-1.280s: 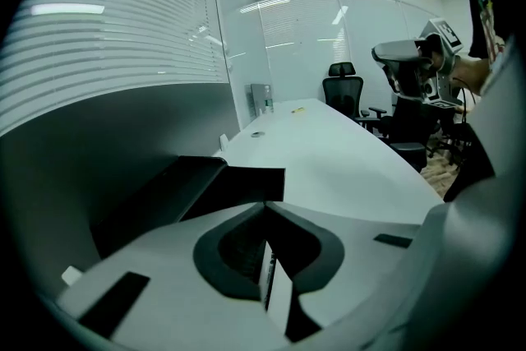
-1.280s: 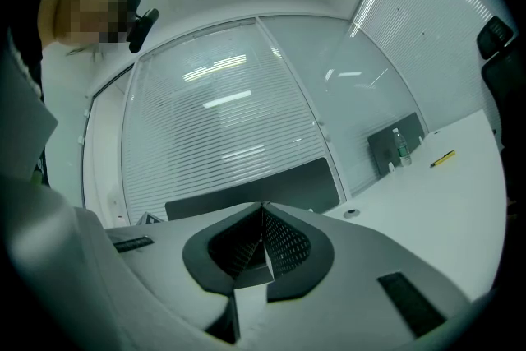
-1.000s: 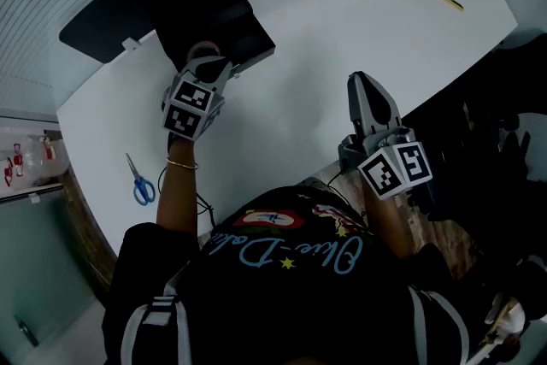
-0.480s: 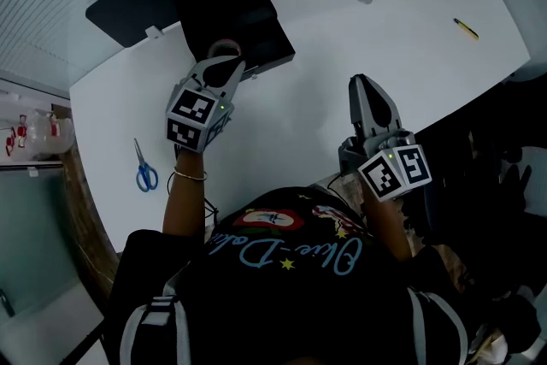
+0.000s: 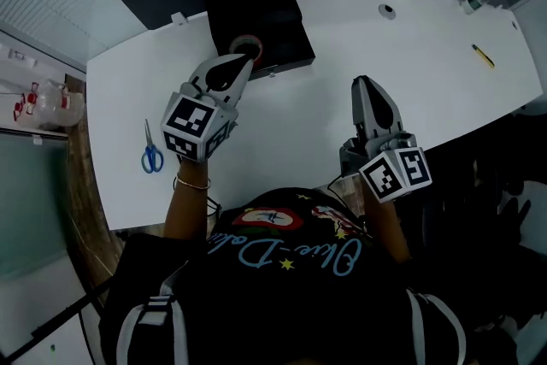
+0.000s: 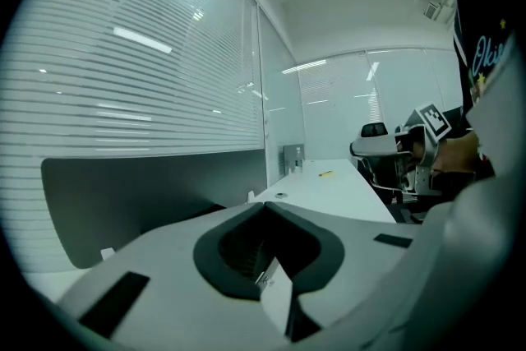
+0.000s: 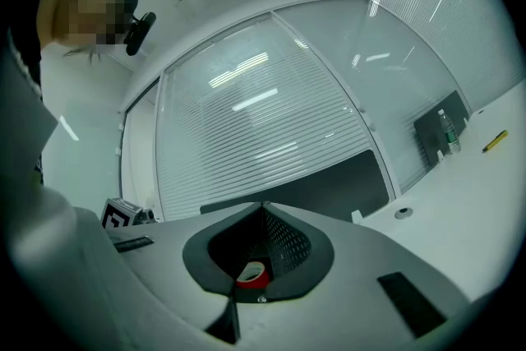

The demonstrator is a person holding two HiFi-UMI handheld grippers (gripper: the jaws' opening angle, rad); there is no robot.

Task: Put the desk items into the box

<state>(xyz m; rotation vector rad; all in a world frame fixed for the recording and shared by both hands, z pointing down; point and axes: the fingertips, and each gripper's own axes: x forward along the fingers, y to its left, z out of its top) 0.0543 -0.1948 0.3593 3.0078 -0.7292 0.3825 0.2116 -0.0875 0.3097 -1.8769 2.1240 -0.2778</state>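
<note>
Now, in the head view, your left gripper (image 5: pixel 242 62) hangs at the near edge of the black box (image 5: pixel 273 8). Its tip is right by the red tape roll (image 5: pixel 246 44), which lies inside the box; whether they touch cannot be told. Your right gripper (image 5: pixel 364 84) is over the white desk (image 5: pixel 427 55), well apart from the box. 2 items lie out on the desk: blue-handled scissors (image 5: pixel 152 151) near the left edge and a yellow pen (image 5: pixel 484 55) far to the right.

In the left gripper view, the jaws are pressed together at the tip with nothing between them. Beyond them the desk runs off, with the pen (image 6: pixel 326 173) on it.

In the right gripper view, the jaws also meet at the tip, empty. Through the opening behind the tip you see the tape roll (image 7: pixel 251 274) in front of the box's mesh wall (image 7: pixel 286 242).
</note>
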